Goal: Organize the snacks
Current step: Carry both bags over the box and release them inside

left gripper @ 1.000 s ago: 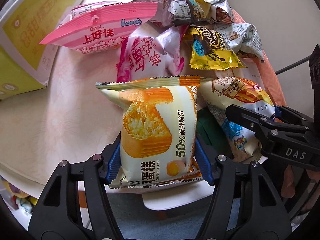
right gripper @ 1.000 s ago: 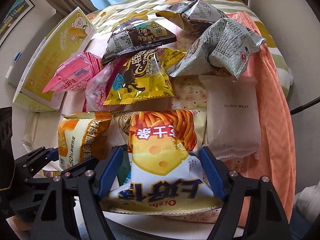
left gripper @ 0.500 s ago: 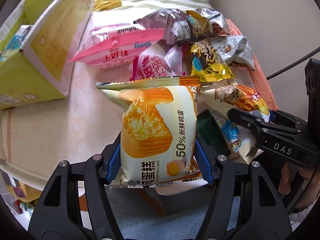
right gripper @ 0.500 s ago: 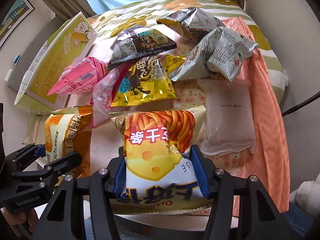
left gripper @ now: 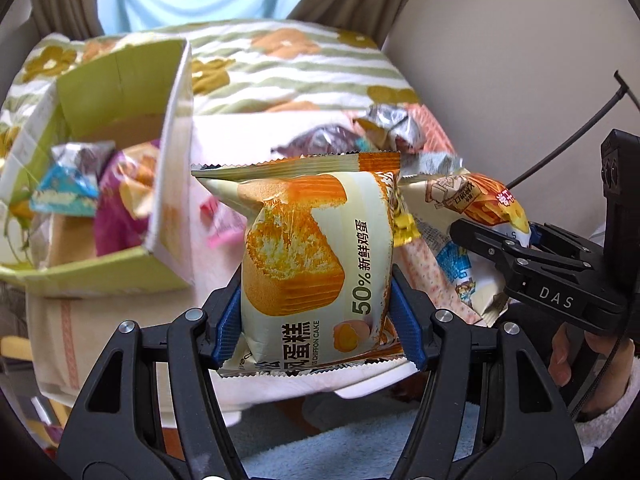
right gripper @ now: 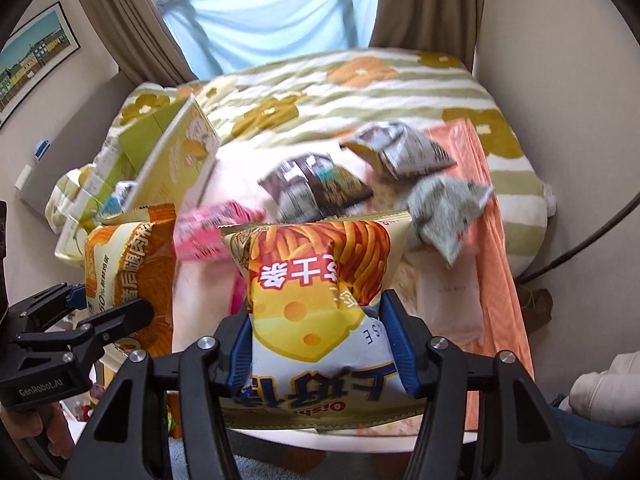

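Snacks fill both grippers: the left gripper [left gripper: 316, 324] has its fingers clamped on a chiffon cake packet [left gripper: 312, 264], and the right gripper [right gripper: 320, 344] has its fingers squeezed onto a cheese stick bag [right gripper: 320, 296]. An open green box [left gripper: 120, 184] holding more packets sits at ten o'clock in the left view.

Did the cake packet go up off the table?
Yes. Pinched in the left gripper, the cake packet has gone up: the green box sat high beside it before, and now the view looks down into the box.
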The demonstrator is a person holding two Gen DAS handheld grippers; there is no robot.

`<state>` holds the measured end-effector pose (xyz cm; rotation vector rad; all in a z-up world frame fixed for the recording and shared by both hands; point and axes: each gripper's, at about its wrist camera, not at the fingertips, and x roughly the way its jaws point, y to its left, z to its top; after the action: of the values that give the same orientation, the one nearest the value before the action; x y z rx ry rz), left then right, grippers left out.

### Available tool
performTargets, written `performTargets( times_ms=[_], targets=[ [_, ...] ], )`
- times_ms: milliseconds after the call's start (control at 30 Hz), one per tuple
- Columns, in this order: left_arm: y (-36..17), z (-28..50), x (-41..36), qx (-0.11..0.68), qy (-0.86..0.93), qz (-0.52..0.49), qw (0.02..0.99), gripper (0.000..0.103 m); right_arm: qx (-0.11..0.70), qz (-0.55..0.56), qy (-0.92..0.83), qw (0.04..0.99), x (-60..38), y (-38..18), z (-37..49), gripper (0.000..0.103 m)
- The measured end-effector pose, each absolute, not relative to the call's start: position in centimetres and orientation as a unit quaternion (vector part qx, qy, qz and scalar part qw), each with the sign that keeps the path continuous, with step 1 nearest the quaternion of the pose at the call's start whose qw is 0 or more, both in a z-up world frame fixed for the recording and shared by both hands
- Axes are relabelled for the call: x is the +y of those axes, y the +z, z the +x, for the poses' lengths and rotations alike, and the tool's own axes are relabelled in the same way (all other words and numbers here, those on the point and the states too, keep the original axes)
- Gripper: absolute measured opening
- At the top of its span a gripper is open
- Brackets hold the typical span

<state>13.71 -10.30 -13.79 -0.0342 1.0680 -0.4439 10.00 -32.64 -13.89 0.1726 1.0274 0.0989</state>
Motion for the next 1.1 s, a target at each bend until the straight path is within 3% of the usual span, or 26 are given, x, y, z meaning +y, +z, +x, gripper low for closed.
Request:
performTargets(
  times_ms=[500, 767, 1100],
  targets=[
    [-8.6, 25.4, 3.9, 0.462, -0.175, -0.025, 0.869, 0.061, 0.421, 0.049, 0.083, 0.902, -19.5, -7.2, 19.6, 0.054],
    [-10.1, 32.6, 10.7, 0.483, -0.176, -0.02, 0.857, 0.061, 0.422, 0.055, 0.072, 0.902, -12.5, -6.9, 24.6, 0.054],
    [-14.3, 37.6, 12.8, 0.519, -0.163, -0.028, 0.839, 0.061, 0.444, 0.059, 0.074, 0.891, -8.0, -8.5, 28.6, 0.054]
  ],
)
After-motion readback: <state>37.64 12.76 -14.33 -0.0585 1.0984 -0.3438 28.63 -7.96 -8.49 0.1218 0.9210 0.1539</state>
